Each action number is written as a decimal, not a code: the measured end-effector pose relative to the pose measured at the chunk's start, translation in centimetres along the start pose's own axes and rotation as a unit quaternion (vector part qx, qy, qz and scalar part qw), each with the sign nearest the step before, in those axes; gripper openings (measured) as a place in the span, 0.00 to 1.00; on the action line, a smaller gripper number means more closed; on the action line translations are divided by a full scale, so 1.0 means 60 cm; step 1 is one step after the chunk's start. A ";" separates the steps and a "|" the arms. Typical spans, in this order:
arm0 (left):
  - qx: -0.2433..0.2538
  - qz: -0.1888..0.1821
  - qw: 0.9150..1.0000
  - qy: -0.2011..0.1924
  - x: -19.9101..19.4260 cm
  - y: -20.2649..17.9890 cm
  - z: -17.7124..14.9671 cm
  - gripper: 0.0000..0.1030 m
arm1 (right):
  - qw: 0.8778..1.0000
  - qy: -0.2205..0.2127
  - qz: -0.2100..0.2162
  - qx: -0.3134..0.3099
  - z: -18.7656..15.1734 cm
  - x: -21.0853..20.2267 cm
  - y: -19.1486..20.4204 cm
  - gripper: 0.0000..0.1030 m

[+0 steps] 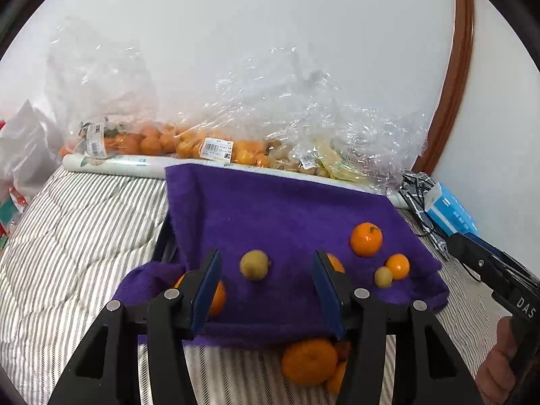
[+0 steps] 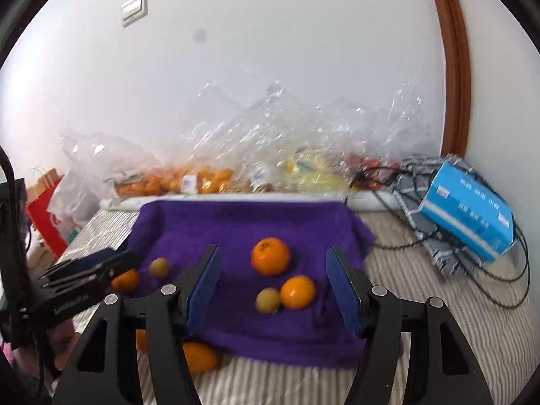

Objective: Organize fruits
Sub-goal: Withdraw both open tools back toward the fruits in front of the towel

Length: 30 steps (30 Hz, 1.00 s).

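Note:
A purple towel [image 1: 270, 216] [image 2: 243, 226] lies over a raised support on the striped bedding. On it sit a large tangerine [image 1: 366, 239] [image 2: 270, 256], a smaller orange [image 1: 397, 266] [image 2: 297, 292], two small yellow-green fruits [image 1: 254, 265] [image 1: 383, 276] [image 2: 267, 299] [image 2: 159, 266] and more oranges [image 1: 216, 298] [image 2: 125, 279]. Oranges [image 1: 309, 360] [image 2: 199, 356] lie on the bedding by the towel's front edge. My left gripper [image 1: 266, 290] is open and empty, just short of the yellow-green fruit. My right gripper [image 2: 273, 292] is open and empty, in front of the tangerine group.
Clear plastic bags of oranges [image 1: 148, 141] [image 2: 175, 179] and other fruit [image 1: 337, 165] line the wall behind a white roll [image 1: 114, 165]. A blue box [image 2: 469, 209] [image 1: 449, 209] with cables and patterned cloth [image 2: 425, 233] lies at right. White bags [image 1: 23, 148] sit at left.

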<state>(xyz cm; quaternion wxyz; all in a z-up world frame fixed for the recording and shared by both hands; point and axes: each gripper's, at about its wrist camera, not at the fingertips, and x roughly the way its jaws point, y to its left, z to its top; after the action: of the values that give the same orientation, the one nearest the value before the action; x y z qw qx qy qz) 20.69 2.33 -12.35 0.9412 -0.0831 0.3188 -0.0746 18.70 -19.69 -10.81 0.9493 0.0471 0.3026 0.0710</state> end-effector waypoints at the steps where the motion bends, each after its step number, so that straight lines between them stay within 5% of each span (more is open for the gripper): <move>1: -0.002 -0.002 1.000 0.001 -0.004 0.006 -0.006 0.51 | 1.000 0.004 -0.001 0.003 -0.005 -0.006 0.003 0.62; 17: -0.027 0.026 0.999 0.038 -0.067 0.083 -0.103 0.51 | 0.999 0.032 -0.001 -0.008 -0.094 -0.068 0.067 0.57; 30: -0.030 0.039 0.997 0.059 -0.065 0.090 -0.111 0.51 | 0.997 0.075 -0.026 -0.020 -0.130 -0.027 0.073 0.49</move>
<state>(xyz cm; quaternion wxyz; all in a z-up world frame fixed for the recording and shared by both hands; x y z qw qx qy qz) 14.03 7.61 -16.38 0.9200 -0.0941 0.3791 -0.0329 12.40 -15.29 -15.63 0.9261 0.0149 0.3728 0.0555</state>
